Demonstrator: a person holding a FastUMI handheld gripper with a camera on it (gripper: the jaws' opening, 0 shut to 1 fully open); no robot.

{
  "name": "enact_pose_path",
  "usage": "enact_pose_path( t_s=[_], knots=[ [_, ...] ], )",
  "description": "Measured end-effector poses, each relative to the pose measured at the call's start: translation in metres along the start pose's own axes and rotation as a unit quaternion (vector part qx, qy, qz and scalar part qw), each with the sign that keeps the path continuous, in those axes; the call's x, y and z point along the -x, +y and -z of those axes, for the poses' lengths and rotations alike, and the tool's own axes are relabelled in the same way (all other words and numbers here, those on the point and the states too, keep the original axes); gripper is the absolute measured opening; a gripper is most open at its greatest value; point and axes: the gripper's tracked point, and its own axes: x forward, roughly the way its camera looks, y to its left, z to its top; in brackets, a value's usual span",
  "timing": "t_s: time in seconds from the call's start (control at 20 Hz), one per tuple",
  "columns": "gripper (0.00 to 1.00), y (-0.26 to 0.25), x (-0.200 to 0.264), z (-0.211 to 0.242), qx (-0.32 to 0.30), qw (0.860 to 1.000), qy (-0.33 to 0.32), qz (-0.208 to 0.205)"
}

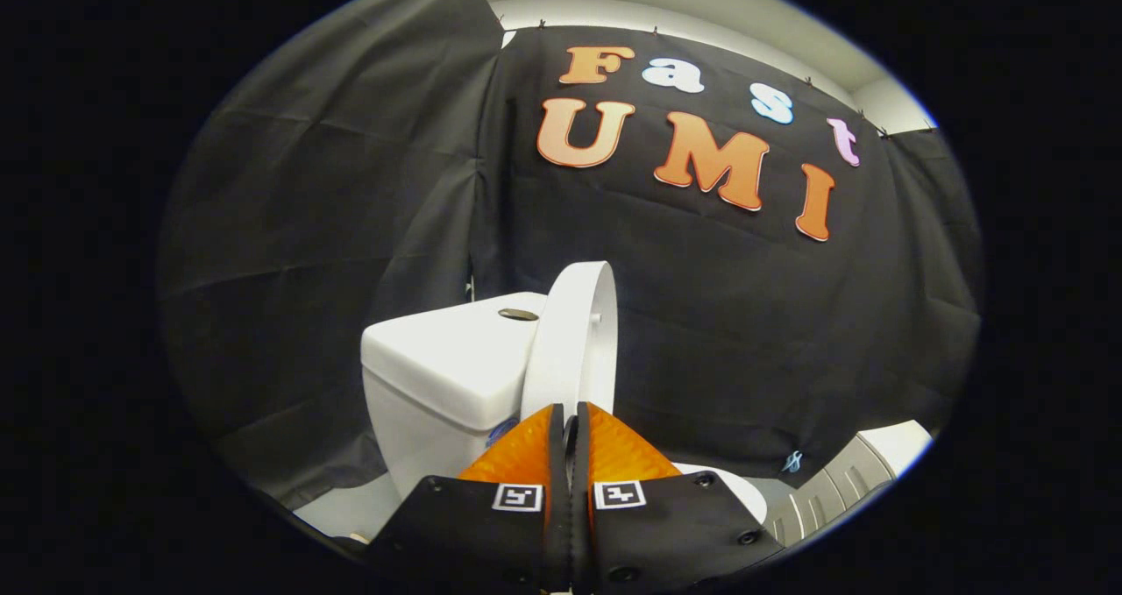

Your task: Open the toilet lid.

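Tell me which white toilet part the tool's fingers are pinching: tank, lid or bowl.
The raised white plastic toilet lid. The orange-fingered tool is closed on its edge as it stands upright, edge-on. The boxy white ceramic tank stands behind it, untouched; the bowl rim sits lower.

Fisheye cam rides on tool (570, 420), faces fwd, close to raised toilet lid (574, 341), tank (447, 358) behind.

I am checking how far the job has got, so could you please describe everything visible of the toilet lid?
The toilet lid is white, smooth and glossy, plastic by the look of it, oval, seen nearly edge-on. It stands raised, close to upright, beside the white tank, whose top carries a round metallic button. A small peg juts from its inner face. Its lower edge sits just ahead of the hand-held gripper, whose orange fingers are nearly together around it; whether both press on it is unclear.
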Motion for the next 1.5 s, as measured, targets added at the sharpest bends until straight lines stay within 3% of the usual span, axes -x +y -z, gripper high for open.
enact_pose_path(
  t_s=[0.2,0.35,0.45,0.5,0.55,0.65,0.8,0.9,1.25,1.5],
  knots=[
    [0.1,-0.003,-0.002,0.003,-0.007,1.0,0.01,0.0],
    [0.16,0.001,-0.001,0.003,-0.015,1.0,0.012,-0.025],
    [0.26,-0.005,0.002,0.003,-0.021,0.999,0.008,-0.029],
    [0.39,-0.009,0.003,0.002,-0.021,0.999,0.008,-0.03],
    [0.45,-0.014,0.004,0.002,-0.024,0.999,0.009,-0.03],
    [0.5,-0.021,0.005,0.003,-0.038,0.999,0.011,-0.034],
    [0.83,-0.035,0.008,0.0,-0.059,0.997,0.002,-0.039],
    [0.91,-0.041,0.009,0.003,-0.077,0.996,0.009,-0.052],
    [0.99,-0.073,0.04,-0.015,-0.117,0.989,-0.023,-0.087],
    [0.99,-0.142,0.061,-0.025,-0.133,0.986,-0.071,-0.064]
  ],
)
